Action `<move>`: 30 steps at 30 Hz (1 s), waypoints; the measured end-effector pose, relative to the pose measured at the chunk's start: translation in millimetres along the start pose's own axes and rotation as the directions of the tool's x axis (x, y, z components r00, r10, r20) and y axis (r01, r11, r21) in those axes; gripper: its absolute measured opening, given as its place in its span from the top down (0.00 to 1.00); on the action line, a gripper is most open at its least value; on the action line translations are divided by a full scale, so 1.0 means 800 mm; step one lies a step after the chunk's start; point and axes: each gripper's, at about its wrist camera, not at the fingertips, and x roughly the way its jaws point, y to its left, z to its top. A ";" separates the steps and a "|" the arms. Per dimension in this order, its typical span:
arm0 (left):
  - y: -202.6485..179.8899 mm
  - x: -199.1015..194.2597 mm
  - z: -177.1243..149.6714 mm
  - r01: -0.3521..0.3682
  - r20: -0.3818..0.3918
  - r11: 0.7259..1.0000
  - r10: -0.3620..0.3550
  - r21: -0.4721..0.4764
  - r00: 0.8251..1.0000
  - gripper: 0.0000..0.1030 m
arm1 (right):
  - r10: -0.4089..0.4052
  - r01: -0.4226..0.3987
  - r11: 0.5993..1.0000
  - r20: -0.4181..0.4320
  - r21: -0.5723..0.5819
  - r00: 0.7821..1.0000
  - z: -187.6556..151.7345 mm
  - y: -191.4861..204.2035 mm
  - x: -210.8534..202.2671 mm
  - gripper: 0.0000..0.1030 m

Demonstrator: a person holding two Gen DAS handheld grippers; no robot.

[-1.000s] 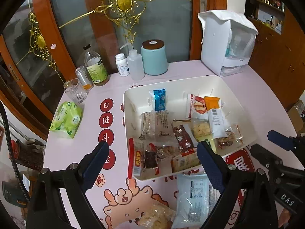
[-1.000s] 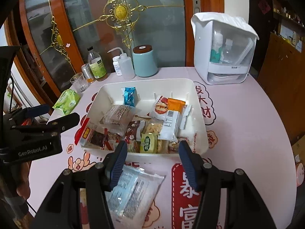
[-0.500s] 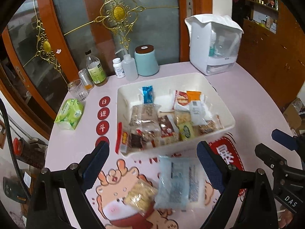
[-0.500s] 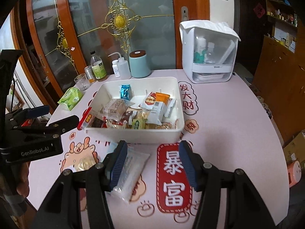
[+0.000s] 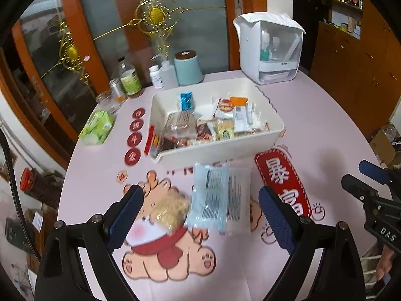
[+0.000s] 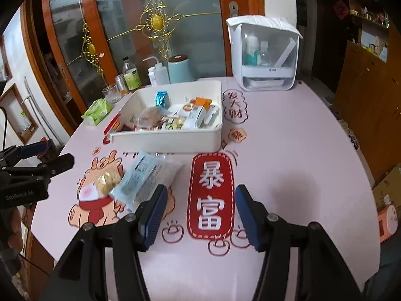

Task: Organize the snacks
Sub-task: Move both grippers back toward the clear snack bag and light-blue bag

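Two packets, pale blue packet and a blurred, perhaps noodle, snack, lie before white bin; left gripper and right gripper gape empty.

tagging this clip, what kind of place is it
Probably a home dining room: a round table with a festive cartoon cover, ornate glass doors behind it, and wooden cabinets stocked with household bits.

Open left tool hovers over a blue packet before the white bin.
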 end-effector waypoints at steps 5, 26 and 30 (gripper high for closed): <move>0.020 -0.006 -0.039 -0.058 -0.023 0.998 0.058 -0.030 0.998 0.10 | 0.033 -0.034 0.999 -0.041 -0.013 0.999 -0.018 0.002 0.020 0.45; 0.068 0.119 -0.092 -0.100 -0.223 0.994 0.090 -0.034 0.971 0.10 | 0.176 -0.140 0.978 -0.261 0.152 0.949 -0.028 0.025 0.150 0.44; 0.085 0.159 -0.082 -0.083 -0.259 0.996 0.075 -0.020 0.963 0.10 | 0.222 -0.152 0.956 -0.284 0.250 0.933 -0.026 0.034 0.182 0.28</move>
